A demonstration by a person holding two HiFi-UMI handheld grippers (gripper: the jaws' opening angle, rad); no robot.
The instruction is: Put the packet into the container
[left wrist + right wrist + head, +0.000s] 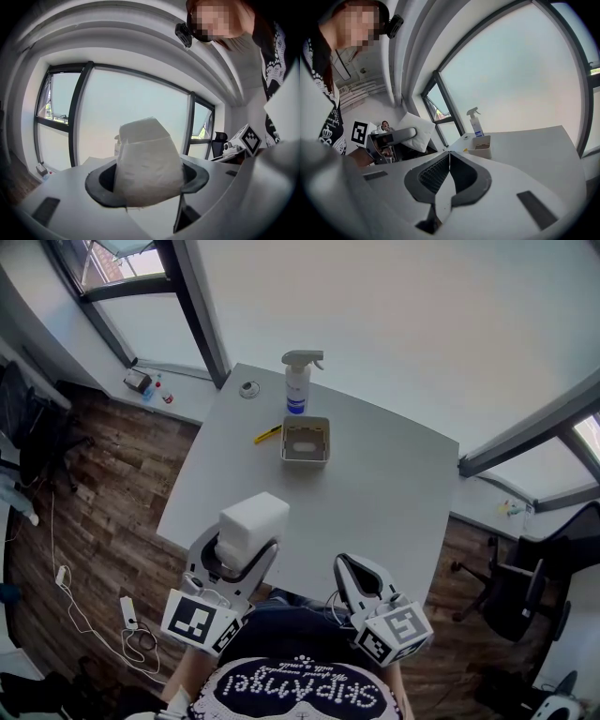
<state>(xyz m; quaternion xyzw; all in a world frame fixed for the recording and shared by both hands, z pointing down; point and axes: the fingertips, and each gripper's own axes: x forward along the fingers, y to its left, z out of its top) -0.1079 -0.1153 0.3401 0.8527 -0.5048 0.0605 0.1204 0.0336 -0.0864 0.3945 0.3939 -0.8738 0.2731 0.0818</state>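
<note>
A white packet (251,524) is clamped between the jaws of my left gripper (239,554), held over the near edge of the grey table (394,493). In the left gripper view the packet (148,161) fills the gap between the dark jaws. The container (306,441), a small open grey box, stands toward the far side of the table, well ahead of both grippers. My right gripper (352,575) hovers at the near edge, shut with nothing in it; its jaws (448,161) meet tip to tip. The container (480,146) and the packet (414,131) also show in the right gripper view.
A white spray bottle (299,382) stands just behind the container. A yellow pen (267,435) lies left of the container, and a small round object (248,388) sits near the far corner. Office chairs (520,587) stand on the wooden floor at the right.
</note>
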